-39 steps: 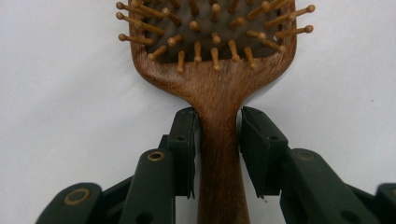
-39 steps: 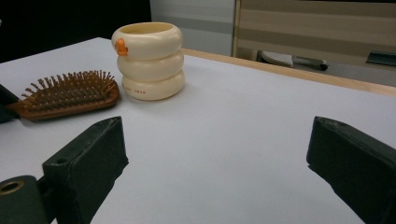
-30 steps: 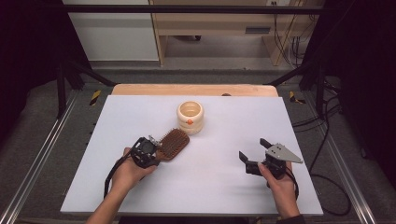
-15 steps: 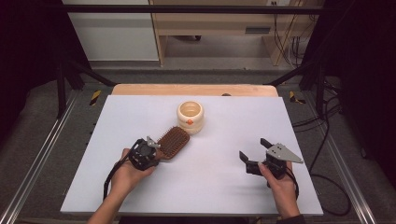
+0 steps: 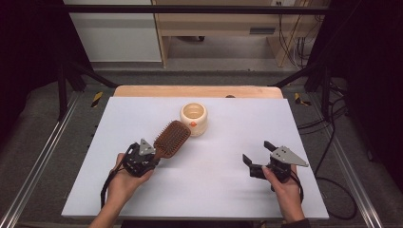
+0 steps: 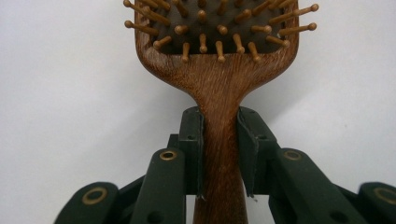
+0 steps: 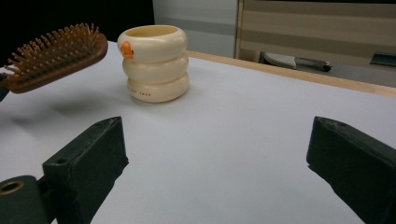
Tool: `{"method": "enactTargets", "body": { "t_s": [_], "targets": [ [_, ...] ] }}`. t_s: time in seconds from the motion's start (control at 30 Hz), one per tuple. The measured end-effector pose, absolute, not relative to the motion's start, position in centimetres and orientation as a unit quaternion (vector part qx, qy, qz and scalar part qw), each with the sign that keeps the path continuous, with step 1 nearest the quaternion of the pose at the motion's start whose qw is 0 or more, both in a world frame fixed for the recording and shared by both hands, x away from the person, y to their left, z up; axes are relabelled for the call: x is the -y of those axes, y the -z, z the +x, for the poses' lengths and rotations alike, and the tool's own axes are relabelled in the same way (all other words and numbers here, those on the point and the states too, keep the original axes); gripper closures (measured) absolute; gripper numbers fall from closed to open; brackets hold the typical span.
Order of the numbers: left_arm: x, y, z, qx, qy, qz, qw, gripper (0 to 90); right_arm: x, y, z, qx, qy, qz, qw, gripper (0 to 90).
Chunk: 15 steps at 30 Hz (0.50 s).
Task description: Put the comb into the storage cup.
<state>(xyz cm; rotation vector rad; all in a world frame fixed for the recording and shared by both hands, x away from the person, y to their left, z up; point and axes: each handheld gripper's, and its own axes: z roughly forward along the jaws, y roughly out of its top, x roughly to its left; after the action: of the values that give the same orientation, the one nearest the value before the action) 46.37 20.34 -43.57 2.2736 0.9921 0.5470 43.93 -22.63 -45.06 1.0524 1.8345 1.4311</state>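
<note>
A brown wooden hairbrush [image 5: 172,138] with peg bristles is held off the white table [image 5: 228,190], its head slanting up toward the back right. My left gripper [image 5: 151,153] is shut on its handle [image 6: 219,154], both pads pressing the narrow neck below the head. A cream ribbed cup [image 5: 194,117] with a small orange mark stands upright just beyond the brush head, apart from it. In the right gripper view the brush [image 7: 53,55] hovers left of the cup [image 7: 154,63]. My right gripper [image 5: 256,159] rests low at the right, jaws wide open with nothing between them.
A wooden strip [image 5: 197,91] borders the table's far edge. Black frame posts and cables stand at both sides, and a wooden shelf unit [image 5: 223,28] is on the floor behind. A dark tool [image 7: 294,60] lies beyond the far edge in the right gripper view.
My left gripper has lifted the hairbrush and carried it toward the cup; the brush head now tilts up nearer the cup. The right gripper has stayed put.
</note>
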Motion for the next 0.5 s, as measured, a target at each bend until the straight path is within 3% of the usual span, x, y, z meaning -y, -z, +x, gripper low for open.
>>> {"method": "enactTargets", "body": {
  "t_s": [0.5],
  "targets": [
    [-21.3,43.7,46.2,-0.365,-0.246,0.821,0.365,72.5,19.9,44.4,43.7,-0.694,-0.552,0.387,0.252,4.9]
  ]
}}
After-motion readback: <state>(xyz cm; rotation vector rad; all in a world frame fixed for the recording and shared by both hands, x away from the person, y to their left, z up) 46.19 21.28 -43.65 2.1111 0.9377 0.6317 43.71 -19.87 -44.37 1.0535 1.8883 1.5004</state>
